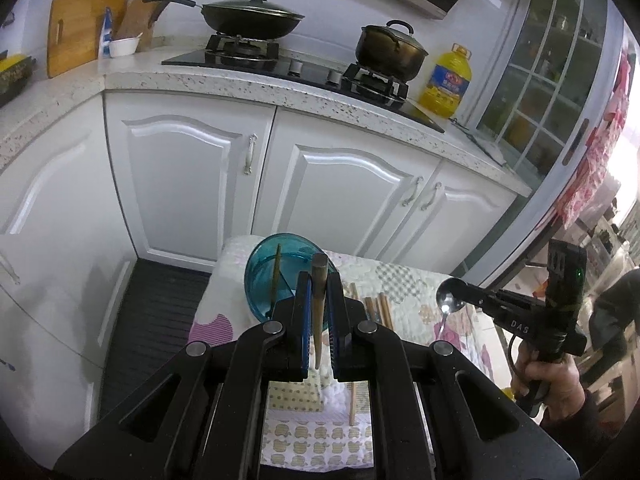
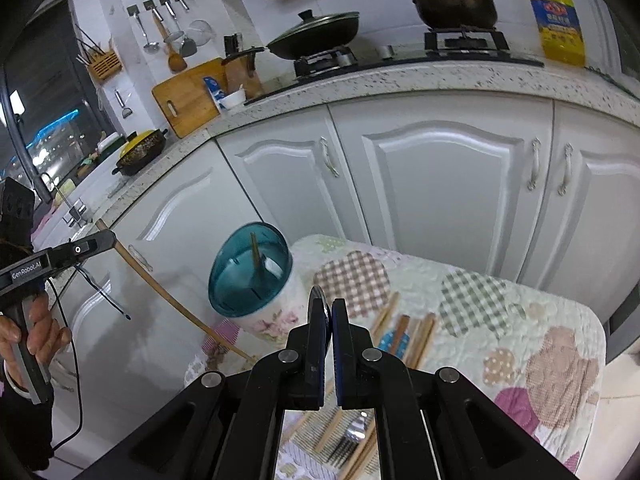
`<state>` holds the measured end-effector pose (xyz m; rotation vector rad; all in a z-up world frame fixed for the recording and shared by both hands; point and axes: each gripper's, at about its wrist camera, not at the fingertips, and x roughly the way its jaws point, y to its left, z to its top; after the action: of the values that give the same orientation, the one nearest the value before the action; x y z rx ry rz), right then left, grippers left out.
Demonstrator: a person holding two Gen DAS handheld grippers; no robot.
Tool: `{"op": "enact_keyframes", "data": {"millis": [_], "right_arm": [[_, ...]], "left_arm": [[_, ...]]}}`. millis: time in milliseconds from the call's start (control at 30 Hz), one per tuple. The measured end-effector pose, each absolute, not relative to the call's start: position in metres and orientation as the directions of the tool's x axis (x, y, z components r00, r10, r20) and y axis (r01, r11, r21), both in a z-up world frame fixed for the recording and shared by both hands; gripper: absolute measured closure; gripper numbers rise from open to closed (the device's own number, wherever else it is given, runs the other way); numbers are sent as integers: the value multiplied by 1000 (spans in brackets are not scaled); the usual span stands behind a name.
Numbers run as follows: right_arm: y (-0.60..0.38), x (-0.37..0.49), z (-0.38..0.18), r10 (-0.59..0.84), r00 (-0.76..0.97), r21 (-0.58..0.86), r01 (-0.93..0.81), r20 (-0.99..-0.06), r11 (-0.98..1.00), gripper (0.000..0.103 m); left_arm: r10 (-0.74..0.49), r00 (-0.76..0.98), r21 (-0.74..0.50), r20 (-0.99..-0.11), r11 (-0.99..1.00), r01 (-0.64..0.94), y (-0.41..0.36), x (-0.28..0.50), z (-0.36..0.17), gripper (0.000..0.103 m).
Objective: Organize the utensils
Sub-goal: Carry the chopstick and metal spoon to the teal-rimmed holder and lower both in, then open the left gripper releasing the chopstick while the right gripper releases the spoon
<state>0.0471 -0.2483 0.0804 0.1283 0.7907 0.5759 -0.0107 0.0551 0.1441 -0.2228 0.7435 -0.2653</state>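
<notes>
Left gripper: bottom centre of the left wrist view, jaws clamped on a wooden chopstick that stands nearly upright between the pads, its top level with the holder's rim.
Right gripper: bottom centre of the right wrist view, jaws pinched on a metal spoon; in the left wrist view its bowl shows at mid right, raised above the cloth.
Loose chopsticks: lying on the patchwork cloth just beyond the right jaws, right of centre; more sticks sit under the gripper at the bottom edge.
Utensil holder: teal-rimmed, floral body, left of centre at the cloth's far corner; one chopstick already stands inside.
Step in hand: I'd judge the held stick is about to go into the holder.
Doing it well: bring the lower tip over the teal opening, keep it clear of the rim and the stick inside, lower it, then let go; keep the spoon well apart meanwhile.
Far background: cabinets, then wok and pot on the stove, upper frame.
</notes>
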Motion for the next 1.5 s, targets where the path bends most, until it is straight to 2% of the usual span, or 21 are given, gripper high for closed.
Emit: {"op": "enact_keyframes", "data": {"millis": [400, 667, 967, 1233, 1500], "right_arm": [[-224, 71, 95, 549, 556, 318, -461, -624, 828, 100], [-207, 92, 121, 553, 586, 316, -463, -592, 828, 100], [-179, 124, 142, 496, 663, 254, -432, -561, 865, 100], [-143, 145, 131, 419, 717, 131, -423, -557, 897, 100], [-105, 141, 97, 301, 781, -88, -411, -547, 907, 100]], "left_arm": [[-280, 732, -268, -621, 954, 138, 68, -7, 166, 97], [-260, 771, -285, -581, 953, 106, 88, 8, 193, 97], [-240, 790, -304, -564, 950, 71, 99, 42, 201, 97], [-203, 784, -255, -586, 965, 59, 94, 63, 193, 97], [-105, 775, -155, -623, 988, 10, 77, 71, 152, 97]]}}
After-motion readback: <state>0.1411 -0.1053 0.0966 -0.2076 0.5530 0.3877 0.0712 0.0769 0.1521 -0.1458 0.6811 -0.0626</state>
